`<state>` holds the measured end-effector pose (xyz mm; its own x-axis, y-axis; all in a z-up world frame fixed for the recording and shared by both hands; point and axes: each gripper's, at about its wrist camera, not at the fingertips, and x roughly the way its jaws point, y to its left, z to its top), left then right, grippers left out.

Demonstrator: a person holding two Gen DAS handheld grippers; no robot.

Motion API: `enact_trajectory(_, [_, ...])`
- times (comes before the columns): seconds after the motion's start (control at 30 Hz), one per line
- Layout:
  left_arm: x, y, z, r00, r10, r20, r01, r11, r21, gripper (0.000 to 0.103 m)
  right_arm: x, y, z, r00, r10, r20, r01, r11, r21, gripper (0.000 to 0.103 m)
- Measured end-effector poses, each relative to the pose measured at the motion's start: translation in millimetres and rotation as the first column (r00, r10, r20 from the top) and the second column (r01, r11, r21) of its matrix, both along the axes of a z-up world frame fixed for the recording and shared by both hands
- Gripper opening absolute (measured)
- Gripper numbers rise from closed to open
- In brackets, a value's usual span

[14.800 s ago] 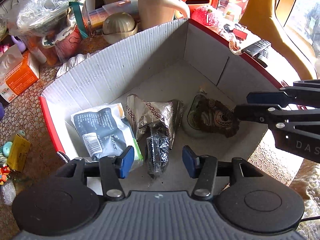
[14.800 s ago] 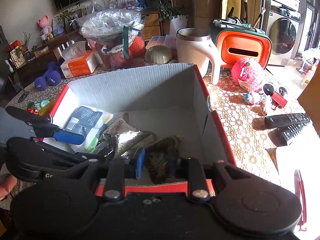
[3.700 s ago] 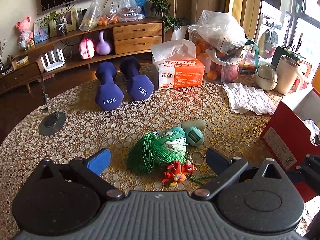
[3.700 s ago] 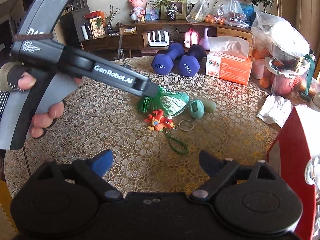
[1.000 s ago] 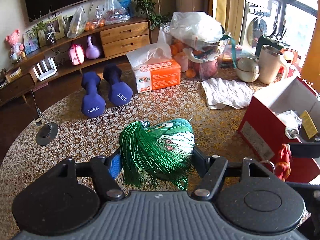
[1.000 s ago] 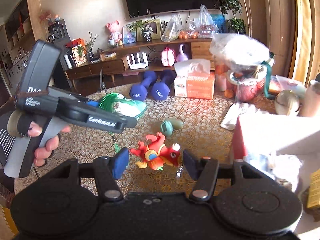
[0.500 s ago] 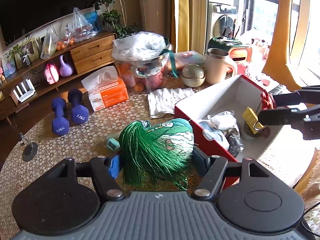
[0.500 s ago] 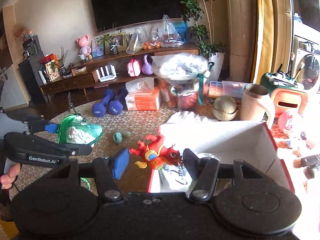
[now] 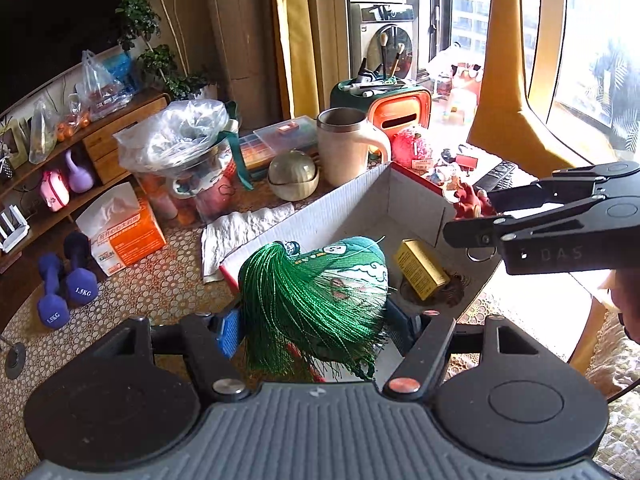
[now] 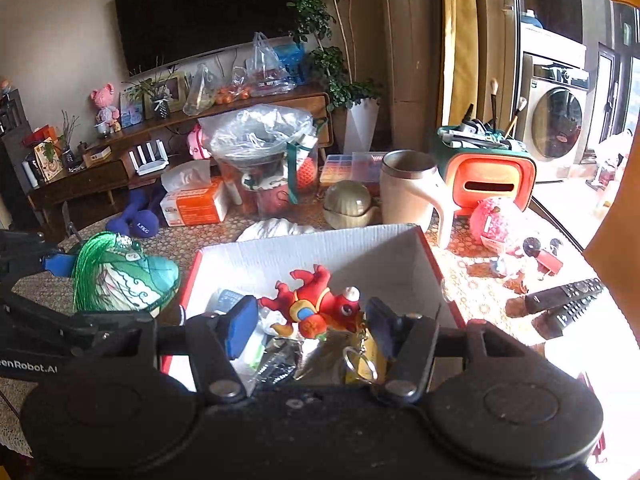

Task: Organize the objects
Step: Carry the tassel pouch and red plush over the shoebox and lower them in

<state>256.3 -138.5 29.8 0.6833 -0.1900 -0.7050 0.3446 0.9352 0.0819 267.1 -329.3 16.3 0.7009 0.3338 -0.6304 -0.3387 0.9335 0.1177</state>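
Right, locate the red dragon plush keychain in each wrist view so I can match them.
Left wrist: the red dragon plush keychain sits right of centre, at the right gripper tips, over the box's far right wall.
Right wrist: low centre, between that gripper's fingers.
Shared landmark: the beige steel-rimmed mug behind the red-edged cardboard box.

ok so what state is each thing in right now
left gripper: shut on green tassel charm, held above box edge
right gripper: shut on red dragon toy, over the box
box: open, partly filled
mug: upright, no lid
yellow packet: lying in box
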Motion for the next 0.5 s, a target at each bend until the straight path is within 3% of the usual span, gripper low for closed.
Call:
enact_trajectory(0.33, [55.0,-40.6,-29.0,0.998,0.004,-0.057,-0.004,1.0,0.002,0.07,30.2,-23.3,-35.7,0.999,-0.038,-0.033,0.036,0.997,-0.074,0.059])
enact_trajectory(0.5, [78.9,-53.6,-55.6,0.995,0.004,-0.101,-0.003,1.0,0.016,0.07,46.8,-25.0,-57.5,0.996,0.001,-0.084,-0.011,0.993,-0.121,0.059])
